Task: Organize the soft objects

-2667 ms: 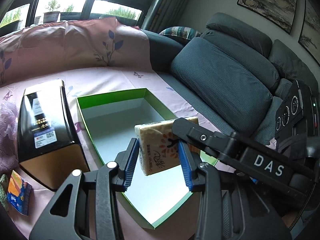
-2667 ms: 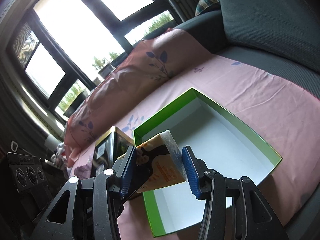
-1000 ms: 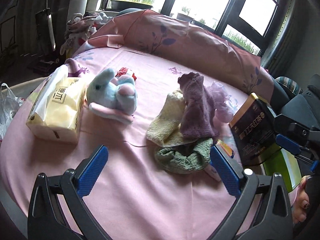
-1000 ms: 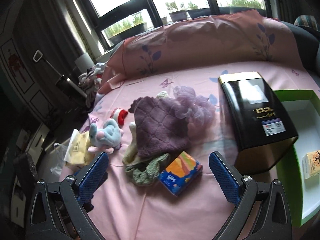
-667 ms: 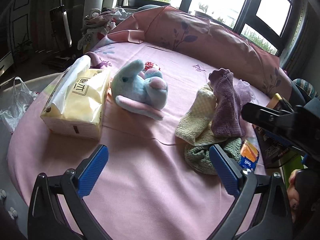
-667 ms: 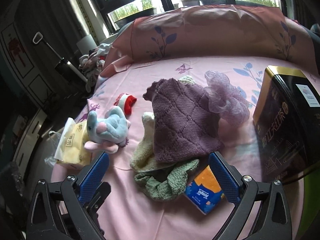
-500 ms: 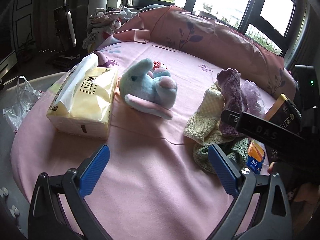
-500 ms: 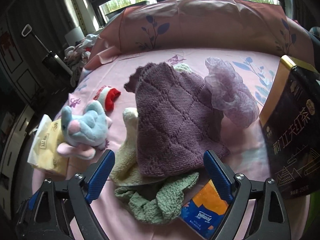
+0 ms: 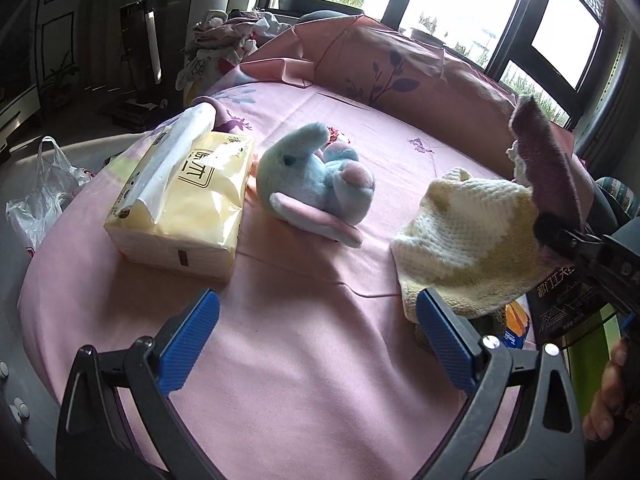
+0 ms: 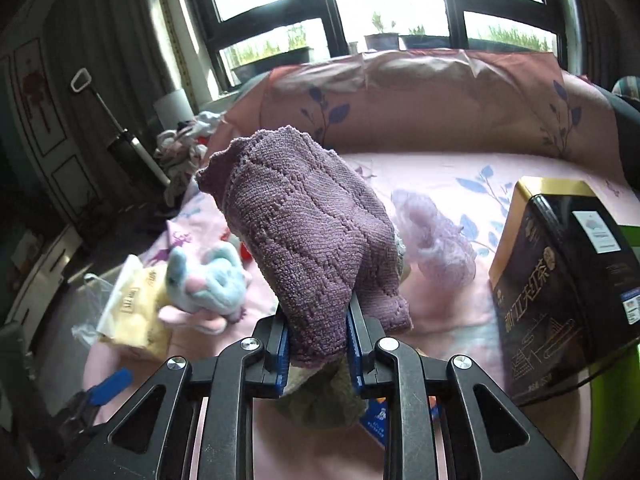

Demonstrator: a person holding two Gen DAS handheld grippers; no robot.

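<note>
My right gripper [image 10: 316,336] is shut on the purple knit cloth [image 10: 304,232] and holds it raised above the pink bed; the cloth also shows at the right of the left wrist view [image 9: 544,160]. A cream knit cloth [image 9: 468,240] hangs with it, over a green cloth [image 10: 320,400]. My left gripper [image 9: 316,340] is open and empty above the sheet, in front of a blue plush bunny [image 9: 316,184] and a yellow tissue pack [image 9: 184,200].
A black and gold tin box [image 10: 560,280] stands at the right, with the green box edge [image 9: 588,352] beyond it. A lilac mesh puff [image 10: 436,232] lies behind the cloth. A small blue and orange tissue packet [image 10: 376,416] lies below the cloths.
My right gripper has closed on the purple cloth and lifted it, pulling the cream cloth up too. My left gripper has moved closer to the bunny and tissue pack, staying open.
</note>
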